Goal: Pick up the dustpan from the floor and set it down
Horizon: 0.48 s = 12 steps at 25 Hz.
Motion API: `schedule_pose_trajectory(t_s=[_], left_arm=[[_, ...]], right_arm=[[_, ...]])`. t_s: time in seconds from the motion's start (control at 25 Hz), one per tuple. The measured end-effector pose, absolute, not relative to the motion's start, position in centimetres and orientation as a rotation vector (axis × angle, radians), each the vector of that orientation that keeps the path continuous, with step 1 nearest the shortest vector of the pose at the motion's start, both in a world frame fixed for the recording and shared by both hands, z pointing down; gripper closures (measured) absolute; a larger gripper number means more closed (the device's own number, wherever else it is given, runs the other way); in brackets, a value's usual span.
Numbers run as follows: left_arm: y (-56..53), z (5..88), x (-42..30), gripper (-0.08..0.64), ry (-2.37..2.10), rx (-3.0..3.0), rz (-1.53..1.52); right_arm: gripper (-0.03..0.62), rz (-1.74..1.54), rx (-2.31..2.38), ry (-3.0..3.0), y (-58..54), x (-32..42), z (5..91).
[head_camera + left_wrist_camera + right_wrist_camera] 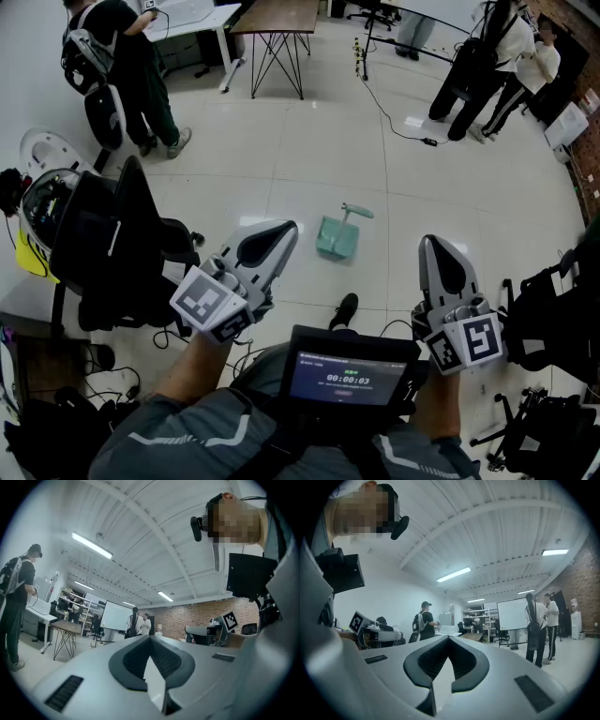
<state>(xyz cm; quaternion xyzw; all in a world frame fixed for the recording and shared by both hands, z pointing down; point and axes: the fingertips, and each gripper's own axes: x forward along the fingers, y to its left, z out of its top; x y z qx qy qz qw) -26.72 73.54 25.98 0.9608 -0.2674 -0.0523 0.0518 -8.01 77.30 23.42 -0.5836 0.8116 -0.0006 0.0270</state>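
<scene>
White floor (309,159) with a green dustpan (337,237) lying on it.
Left gripper (285,231) and right gripper (433,247) are held level, jaws pinched closed on nothing; the dustpan is seen ahead between them, untouched.

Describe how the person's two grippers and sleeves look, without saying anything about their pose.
The left gripper and the right gripper are alike: smooth white tapered shells with dark ribbed pads on the inner side of the jaws. Each bears a cube with black-and-white square markers. The person wears grey sleeves with pale stripes.
</scene>
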Motion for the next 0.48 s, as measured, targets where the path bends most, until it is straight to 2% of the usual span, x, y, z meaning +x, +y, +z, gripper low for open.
schedule_pose_trajectory(t_s=[0.2, 0.48], left_arm=[[68.3, 25.3, -22.9, 0.540, -0.846, 2.909, -0.171], [58.7, 25.2, -14.6, 0.540, -0.962, 2.865, -0.128]], right_arm=[[0.577, 0.012, -1.758, 2.550, 71.2, -4.0, 23.4], [0.576, -0.031, -1.662, 2.615, 61.2, 5.5, 24.0]])
